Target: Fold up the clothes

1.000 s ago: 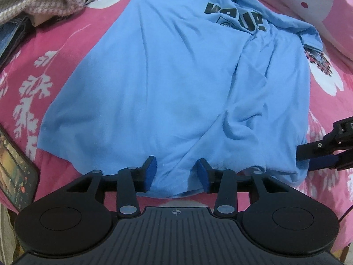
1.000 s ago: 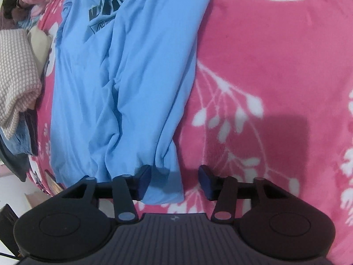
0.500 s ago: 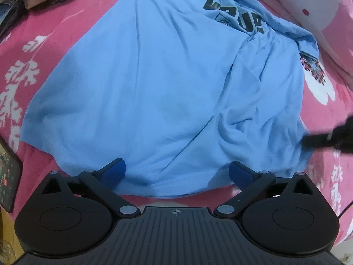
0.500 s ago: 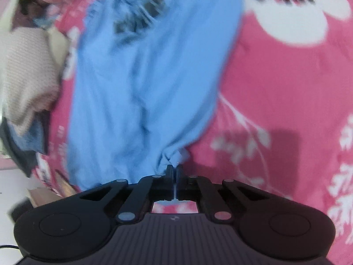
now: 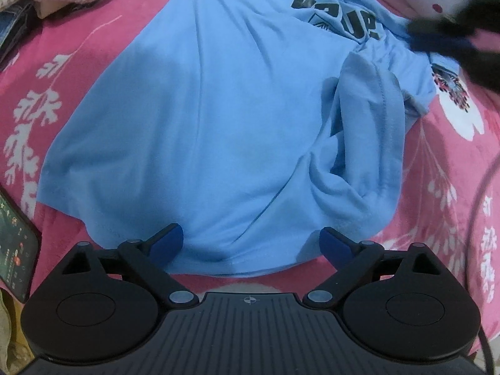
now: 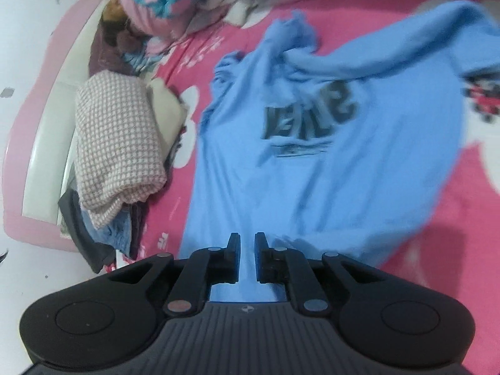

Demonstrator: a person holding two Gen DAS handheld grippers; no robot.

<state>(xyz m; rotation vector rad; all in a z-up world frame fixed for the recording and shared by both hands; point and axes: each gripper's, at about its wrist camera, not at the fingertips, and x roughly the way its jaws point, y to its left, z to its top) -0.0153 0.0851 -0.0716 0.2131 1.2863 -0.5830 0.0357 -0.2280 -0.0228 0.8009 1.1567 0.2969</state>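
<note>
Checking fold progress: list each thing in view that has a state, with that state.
blue T-shirt: spread on the pink blanket, one side folded in, print showing.
left claw: wide, jaws closing, hem between them, not pinched.
right claw: narrow gap, jaws opening, no cloth pinched.
checked cloth: folded, atop a pile.
phone: screen lit.

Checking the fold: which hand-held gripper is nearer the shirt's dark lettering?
Right. The right hand-held gripper, jaws opening with fabric between them, is beside the lettering on the blue T-shirt; the left hand-held gripper, jaws closing astride the bottom hem, is at the opposite end.
</note>
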